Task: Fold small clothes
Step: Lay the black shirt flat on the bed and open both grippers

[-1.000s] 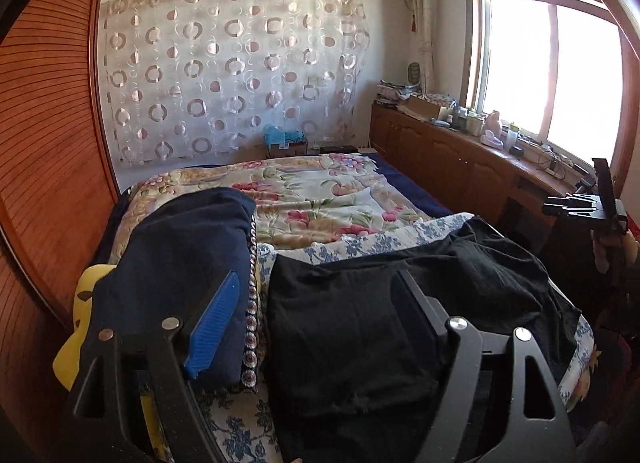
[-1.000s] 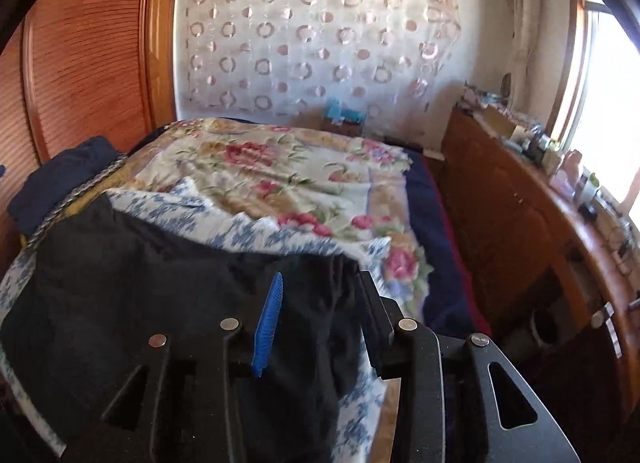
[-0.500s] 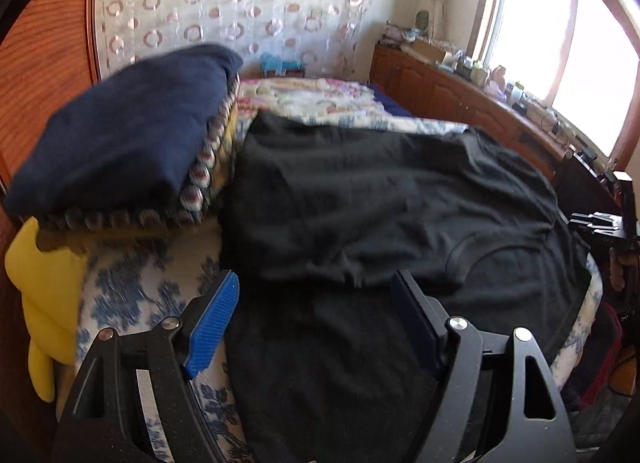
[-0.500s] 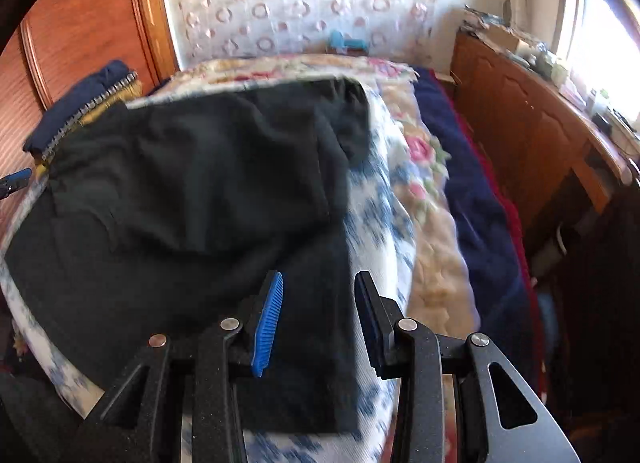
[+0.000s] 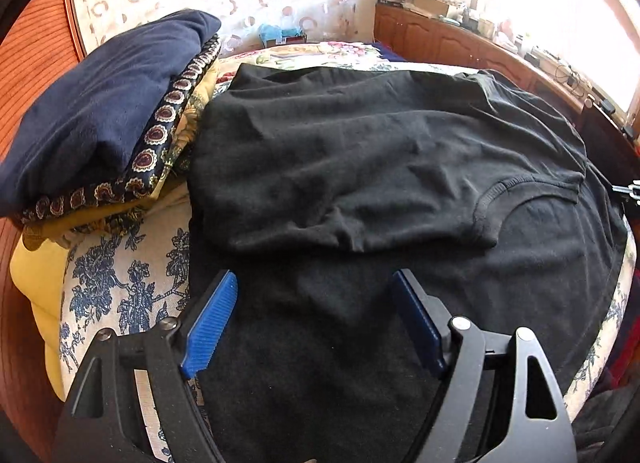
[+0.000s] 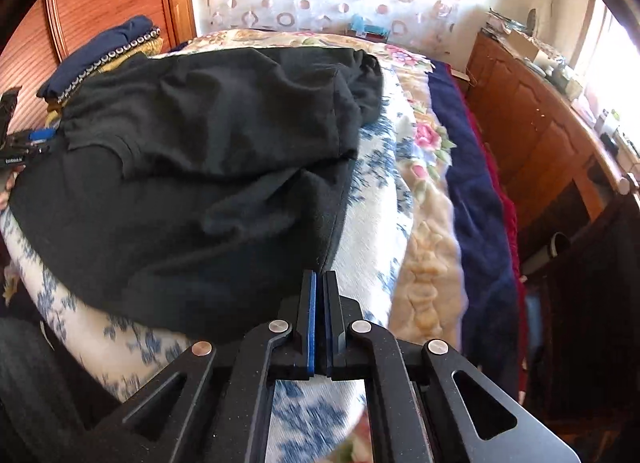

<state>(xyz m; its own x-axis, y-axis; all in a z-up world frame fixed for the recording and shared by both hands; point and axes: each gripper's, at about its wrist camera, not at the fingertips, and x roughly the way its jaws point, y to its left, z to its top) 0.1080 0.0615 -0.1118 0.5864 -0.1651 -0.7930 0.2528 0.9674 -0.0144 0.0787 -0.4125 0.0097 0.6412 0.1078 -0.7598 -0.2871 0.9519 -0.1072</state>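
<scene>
Soft black T-shirt spread across the blue-flowered bedspread, top half already doubled over the bottom half, just beside a folded navy pile.

Looks light, limp and thin: likely to sag, crease and drag along the cover rather than slide, so best taken by a pinch at hem corners or the folded edge, both sides lifted together to keep the layers from shifting. Left gripper spread wide above the near part of the shirt, gripping nothing. Right gripper closed tight with its tips right at the shirt's near right corner; impossible to tell whether any fabric is caught between the blue pads.
</scene>
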